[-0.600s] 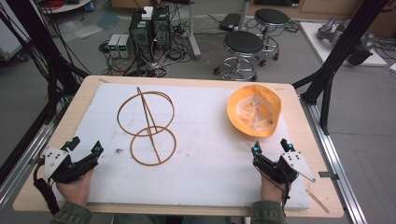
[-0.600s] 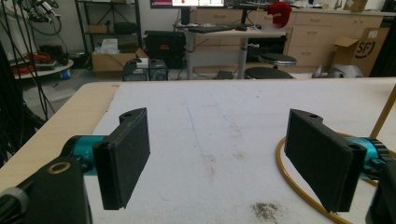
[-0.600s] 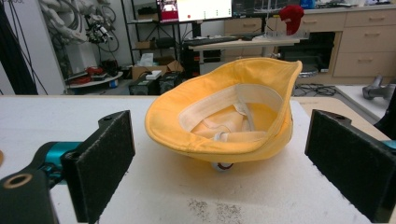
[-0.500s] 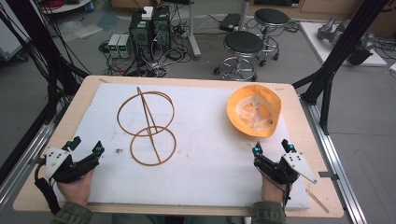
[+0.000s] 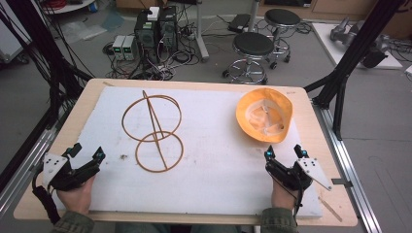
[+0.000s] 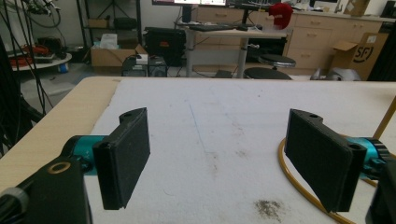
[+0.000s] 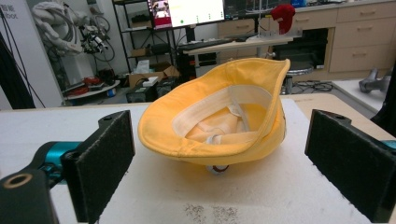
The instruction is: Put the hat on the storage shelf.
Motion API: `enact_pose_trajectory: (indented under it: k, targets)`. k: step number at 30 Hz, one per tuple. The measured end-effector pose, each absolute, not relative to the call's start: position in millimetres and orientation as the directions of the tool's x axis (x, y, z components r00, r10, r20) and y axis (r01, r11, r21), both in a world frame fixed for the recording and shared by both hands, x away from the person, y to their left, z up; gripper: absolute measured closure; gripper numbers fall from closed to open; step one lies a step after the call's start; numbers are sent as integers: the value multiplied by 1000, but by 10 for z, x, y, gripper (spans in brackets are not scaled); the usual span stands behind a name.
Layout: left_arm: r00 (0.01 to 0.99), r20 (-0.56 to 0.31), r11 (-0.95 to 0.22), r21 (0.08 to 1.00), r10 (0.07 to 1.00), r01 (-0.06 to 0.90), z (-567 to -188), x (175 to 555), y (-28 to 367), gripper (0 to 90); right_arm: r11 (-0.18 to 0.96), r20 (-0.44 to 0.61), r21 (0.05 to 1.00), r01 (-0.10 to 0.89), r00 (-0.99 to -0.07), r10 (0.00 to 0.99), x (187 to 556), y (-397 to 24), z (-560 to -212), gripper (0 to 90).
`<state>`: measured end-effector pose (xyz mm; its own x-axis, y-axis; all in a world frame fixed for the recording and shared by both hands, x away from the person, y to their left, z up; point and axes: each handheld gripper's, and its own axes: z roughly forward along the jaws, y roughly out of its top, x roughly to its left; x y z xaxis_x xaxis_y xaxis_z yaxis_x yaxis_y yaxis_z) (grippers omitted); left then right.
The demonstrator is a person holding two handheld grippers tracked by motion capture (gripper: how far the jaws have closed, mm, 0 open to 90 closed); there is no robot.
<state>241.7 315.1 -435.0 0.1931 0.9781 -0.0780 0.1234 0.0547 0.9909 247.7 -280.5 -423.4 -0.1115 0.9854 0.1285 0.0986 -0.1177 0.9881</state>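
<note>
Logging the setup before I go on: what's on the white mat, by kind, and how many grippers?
Yellow hat, lying upside down: 1
Wire hoop stand, two rings joined by straight rods: 1
Grippers, left gripper and right gripper, both with jaws open: 2
Total: 4

The hat [image 5: 265, 115] near the tabletop's far right corner is yellow-orange, with a pale cream band inside. The rings [image 5: 152, 131] are light brown wood. The mat [image 5: 214, 165] is white with small dark specks. The table [image 5: 311, 121] edge is pale wood. The gripper pads [image 7: 105, 163] are black with teal parts behind them.
</note>
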Motion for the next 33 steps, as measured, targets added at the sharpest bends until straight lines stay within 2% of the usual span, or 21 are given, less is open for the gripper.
enact_pose_trajectory:
  k: [8, 11, 15, 21, 31, 33]
  targets:
    - [205, -67, 43, 992, 976, 120, -4346, 2413, 3122, 227, -121, 130, 990, 78, -129, 983, 2459, -2793, -4221, 70]
    - [205, -74, 49, 991, 976, 123, -4350, 2423, 3124, 227, -72, 78, 996, 49, -141, 987, 2518, -2799, -4186, 70]
    - [206, -69, 45, 992, 976, 119, -4351, 2425, 3116, 227, -89, 101, 993, 83, -148, 984, 2622, -2803, -4108, 70]
    - [206, -78, 53, 991, 975, 127, -4359, 2435, 3119, 227, -14, 19, 999, 52, -98, 995, 2754, -2756, -3972, 71]
    - [211, -71, 45, 991, 975, 129, -4360, 2422, 3095, 228, -53, 57, 996, 66, -67, 996, 2942, -2933, -3801, 71]
    - [211, -74, 46, 990, 975, 131, -4363, 2429, 3098, 230, -47, 53, 994, 103, -54, 997, 3014, -2972, -3724, 71]
